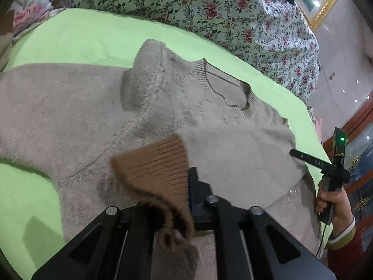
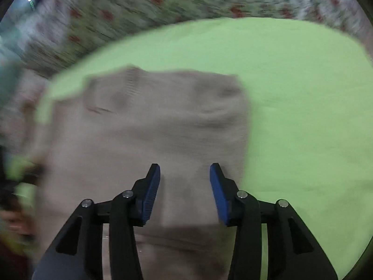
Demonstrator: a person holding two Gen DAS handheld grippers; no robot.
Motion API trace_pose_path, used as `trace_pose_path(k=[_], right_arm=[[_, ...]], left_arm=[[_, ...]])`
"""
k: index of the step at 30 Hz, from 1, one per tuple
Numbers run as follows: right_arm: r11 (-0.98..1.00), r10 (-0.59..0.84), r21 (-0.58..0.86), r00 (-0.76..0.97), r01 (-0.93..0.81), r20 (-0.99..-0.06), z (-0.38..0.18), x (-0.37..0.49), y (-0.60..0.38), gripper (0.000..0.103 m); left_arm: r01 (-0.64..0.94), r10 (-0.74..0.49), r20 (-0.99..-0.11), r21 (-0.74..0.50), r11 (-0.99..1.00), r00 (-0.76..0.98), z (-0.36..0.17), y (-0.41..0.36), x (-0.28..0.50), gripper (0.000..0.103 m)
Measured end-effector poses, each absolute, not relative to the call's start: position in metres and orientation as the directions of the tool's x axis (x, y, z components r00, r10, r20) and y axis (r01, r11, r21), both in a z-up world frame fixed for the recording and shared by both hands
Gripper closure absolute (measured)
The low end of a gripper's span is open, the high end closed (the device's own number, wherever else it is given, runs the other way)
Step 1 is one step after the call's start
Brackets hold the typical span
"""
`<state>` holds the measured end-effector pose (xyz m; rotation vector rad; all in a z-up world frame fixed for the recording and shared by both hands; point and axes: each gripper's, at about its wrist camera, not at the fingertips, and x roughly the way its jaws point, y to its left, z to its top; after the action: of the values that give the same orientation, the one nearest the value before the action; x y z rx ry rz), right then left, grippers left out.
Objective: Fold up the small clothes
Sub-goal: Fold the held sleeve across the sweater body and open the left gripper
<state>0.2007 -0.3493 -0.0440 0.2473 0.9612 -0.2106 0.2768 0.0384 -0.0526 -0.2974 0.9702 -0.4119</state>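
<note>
Two fingers of our left gripper (image 1: 186,186) pinch the brown ribbed cuff (image 1: 158,163) of a taupe sweater (image 1: 93,107), lifting it above the garment's body. One blue-padded finger (image 1: 191,186) shows beside the cuff; the other is hidden under the knit. Our right gripper (image 2: 184,182) hangs with its fingers (image 2: 151,191) spread apart, holding nothing, just over the near part of the sweater (image 2: 149,126). Its view is blurred. From the left view, that gripper (image 1: 303,157) sits at the sweater's right edge, held by our right hand (image 1: 333,207). The sweater lies flat on a light green blanket (image 1: 88,39), neckline (image 1: 228,88) toward the far right. Beyond it is floral bedding (image 1: 209,4).
</note>
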Motion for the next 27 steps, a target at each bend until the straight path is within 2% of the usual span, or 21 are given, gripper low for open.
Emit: trace_pose_path(k=[2,3,5,7,9,12,14,16,20,22,23,25,27], right_arm=[[0.914,-0.122,0.119,0.544,0.388,-0.830,-0.037,0.193,-0.366,0.061],[0.908,-0.092,0.170,0.578,0.383,-0.811,-0.029,0.184,-0.368,0.061],[0.913,-0.010,0.249,0.627,0.323,-0.779,-0.020,0.175,-0.359,0.061],[0.937,0.045,0.256,0.644,0.238,-0.763,-0.014,0.168,-0.337,0.060],[0.943,0.131,0.294,0.638,0.155,-0.759,-0.019,0.167,-0.319,0.055],[0.932,0.083,0.271,0.588,0.239,-0.804,-0.042,0.165,-0.326,0.056],[0.902,0.117,0.341,0.610,0.265,-0.784,-0.044,0.163,-0.340,0.057],[0.907,0.095,0.320,0.605,0.275,-0.790,-0.036,0.164,-0.338,0.056],[0.902,0.166,0.382,0.653,0.203,-0.739,-0.012,0.150,-0.327,0.045],[0.899,0.188,0.400,0.666,0.180,-0.722,-0.006,0.148,-0.317,0.042],[0.897,0.204,0.410,0.668,0.165,-0.716,-0.003,0.144,-0.311,0.041],[0.886,0.255,0.445,0.665,0.131,-0.702,-0.004,0.141,-0.297,0.041],[0.874,0.298,0.474,0.651,0.109,-0.698,-0.007,0.140,-0.287,0.040]], left_arm=[[0.190,-0.459,-0.733,-0.424,0.886,0.502,-0.053,0.043,0.275,0.091],[0.189,-0.461,-0.732,-0.427,0.884,0.501,-0.053,0.044,0.274,0.091],[0.185,-0.458,-0.738,-0.425,0.886,0.497,-0.056,0.043,0.274,0.091],[0.181,-0.448,-0.748,-0.416,0.891,0.490,-0.060,0.041,0.275,0.092],[0.175,-0.439,-0.758,-0.408,0.896,0.482,-0.064,0.040,0.277,0.092],[0.156,-0.448,-0.760,-0.428,0.890,0.470,-0.068,0.046,0.277,0.091],[0.152,-0.437,-0.763,-0.418,0.895,0.477,-0.064,0.053,0.271,0.089],[0.146,-0.411,-0.763,-0.394,0.908,0.499,-0.055,0.066,0.263,0.086],[0.066,-0.317,-0.750,-0.345,0.936,0.580,-0.030,0.109,0.256,0.083],[-0.024,-0.223,-0.737,-0.309,0.951,0.638,-0.014,0.143,0.260,0.064],[-0.075,-0.169,-0.728,-0.290,0.954,0.665,-0.006,0.161,0.263,0.058],[-0.174,-0.076,-0.720,-0.266,0.948,0.689,0.002,0.192,0.272,0.031],[-0.266,-0.013,-0.712,-0.280,0.922,0.702,0.007,0.229,0.285,0.028]])
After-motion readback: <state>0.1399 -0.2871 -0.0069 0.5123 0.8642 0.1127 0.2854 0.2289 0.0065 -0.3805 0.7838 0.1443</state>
